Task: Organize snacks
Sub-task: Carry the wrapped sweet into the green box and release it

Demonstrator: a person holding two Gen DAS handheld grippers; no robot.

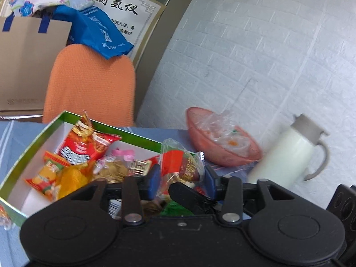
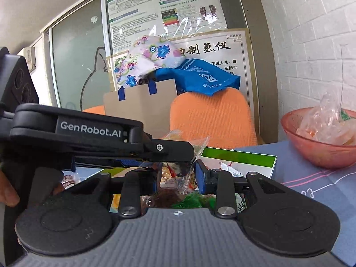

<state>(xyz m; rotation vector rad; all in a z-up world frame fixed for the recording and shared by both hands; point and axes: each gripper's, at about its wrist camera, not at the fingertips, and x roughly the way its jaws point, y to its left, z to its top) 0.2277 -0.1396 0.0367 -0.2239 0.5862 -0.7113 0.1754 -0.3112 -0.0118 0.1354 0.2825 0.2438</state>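
Left wrist view: the left gripper [image 1: 181, 178] points slightly down over a table covered in pale blue cloth [image 1: 13, 133]. Between its blue pads [image 1: 154, 181] sits a red and clear plastic snack packet [image 1: 184, 166]; the pads stand apart on either side and do not seem to press on it. A black fingertip of the other tool crosses just below the packet, so the right gripper probably carries the packet. To the left lies a shallow cardboard box with a green rim and white inside [image 1: 35, 138], the likely collecting place, already holding a red crisp bag [image 1: 85, 144], orange sachets [image 1: 47, 175] and a pink-capped item [image 1: 123, 152]. Beyond are a translucent pink bowl of clear wrappers [image 1: 220, 138] and a white insulated jug with a grey lid [image 1: 289, 149], against a white brick-pattern wall.

Right wrist view: the right gripper [image 2: 178, 175] has its pads close together, clamped on crinkled clear wrapping of a snack packet [image 2: 184, 178], held up above the table. The left tool's black arm crosses in front from the left, reaching the same packet. The green-rimmed box [image 2: 240, 155] lies just behind, with an orange mesh chair back [image 2: 211, 120] and a brown paper bag [image 2: 138, 109] further off.
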